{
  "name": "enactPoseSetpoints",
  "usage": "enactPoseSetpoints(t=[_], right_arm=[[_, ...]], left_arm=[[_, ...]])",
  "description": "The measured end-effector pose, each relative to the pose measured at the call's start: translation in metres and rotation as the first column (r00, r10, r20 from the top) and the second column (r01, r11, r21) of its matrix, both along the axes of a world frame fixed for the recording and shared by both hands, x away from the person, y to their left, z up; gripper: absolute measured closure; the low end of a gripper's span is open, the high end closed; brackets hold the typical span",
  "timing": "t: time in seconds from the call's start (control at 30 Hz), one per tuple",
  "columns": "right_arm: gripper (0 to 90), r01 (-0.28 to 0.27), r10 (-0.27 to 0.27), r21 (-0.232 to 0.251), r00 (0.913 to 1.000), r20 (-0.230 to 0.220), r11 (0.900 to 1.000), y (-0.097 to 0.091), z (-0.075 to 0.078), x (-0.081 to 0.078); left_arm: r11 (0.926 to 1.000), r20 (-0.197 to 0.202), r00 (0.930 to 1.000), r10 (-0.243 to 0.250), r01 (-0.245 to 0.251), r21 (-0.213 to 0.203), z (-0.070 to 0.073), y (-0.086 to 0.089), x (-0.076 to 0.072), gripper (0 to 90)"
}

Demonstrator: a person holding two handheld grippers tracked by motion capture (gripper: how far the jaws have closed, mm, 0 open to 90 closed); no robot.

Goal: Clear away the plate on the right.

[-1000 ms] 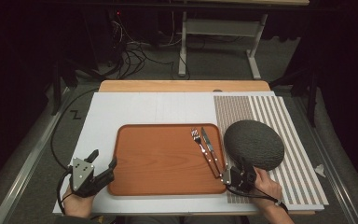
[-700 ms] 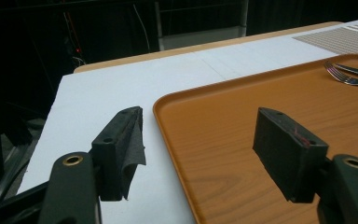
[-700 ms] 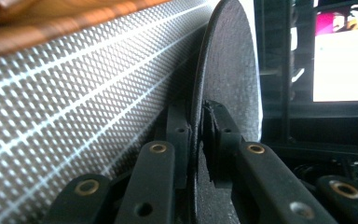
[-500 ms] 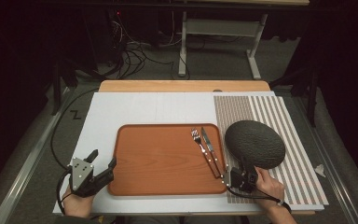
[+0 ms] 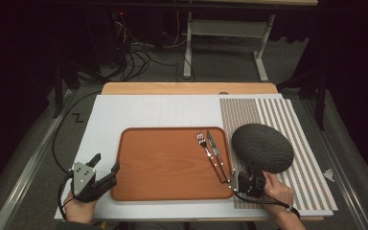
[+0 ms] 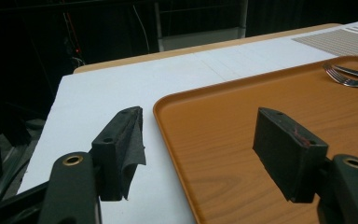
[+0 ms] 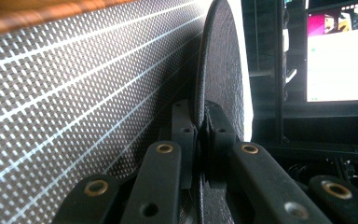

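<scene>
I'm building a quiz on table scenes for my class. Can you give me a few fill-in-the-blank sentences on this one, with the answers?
1. The right gripper is shut on the rim of the dark ____.
2. The fork and knife lie side by side on the brown ____.
3. The left gripper has its jaws ____, holding nothing.
4. The dark plate sits over the ____ placemat.

Missing words: plate; tray; open; striped
</scene>
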State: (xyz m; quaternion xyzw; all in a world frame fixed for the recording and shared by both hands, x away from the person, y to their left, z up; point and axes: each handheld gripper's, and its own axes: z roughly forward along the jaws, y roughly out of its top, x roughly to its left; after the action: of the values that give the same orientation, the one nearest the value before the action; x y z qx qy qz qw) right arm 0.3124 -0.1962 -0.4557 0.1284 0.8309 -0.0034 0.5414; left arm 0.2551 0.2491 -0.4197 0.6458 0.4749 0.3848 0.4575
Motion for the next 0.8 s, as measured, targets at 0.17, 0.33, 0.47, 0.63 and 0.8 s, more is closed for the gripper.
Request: enactPoseSetpoints(t=[0.17, 0.33, 0.47, 0.63, 0.8], right_arm=[[87.1, 0.01, -0.01, -0.007, 0.9999, -0.009, 0.9999, -0.0001, 0.0012, -0.0006], [87.2, 0.006, -0.006, -0.005, 1.0, -0.003, 1.0, -0.001, 0.0013, -0.0008], [87.3, 0.002, -0.002, -0.007, 1.0, -0.003, 1.0, -0.0011, 0.0013, -0.0007], [87.3, 0.0, 0.0, -0.011, 1.0, -0.004, 0.9999, -0.0011, 0.0014, -0.0007], [87.3, -0.002, 0.002, -0.024, 1.0, -0.005, 0.9997, -0.0006, 0.0009, -0.0007]], left_arm=[[1.0, -0.001, 1.0, 0.0, 0.0, -0.001, 0.0, 0.0001, 0.0, 33.2], [1.0, -0.002, 1.0, 0.0, 0.0, 0.002, -0.0003, -0.0007, 0.0003, 33.2], [1.0, 0.0, 1.0, 0.0, 0.0, 0.003, -0.0001, -0.0006, -0.0001, 33.2], [1.0, -0.001, 1.0, 0.002, -0.002, 0.002, -0.0002, -0.0005, 0.0, 33.2], [1.0, 0.0, 1.0, 0.002, -0.002, 0.002, -0.0001, -0.0006, -0.0002, 33.2]])
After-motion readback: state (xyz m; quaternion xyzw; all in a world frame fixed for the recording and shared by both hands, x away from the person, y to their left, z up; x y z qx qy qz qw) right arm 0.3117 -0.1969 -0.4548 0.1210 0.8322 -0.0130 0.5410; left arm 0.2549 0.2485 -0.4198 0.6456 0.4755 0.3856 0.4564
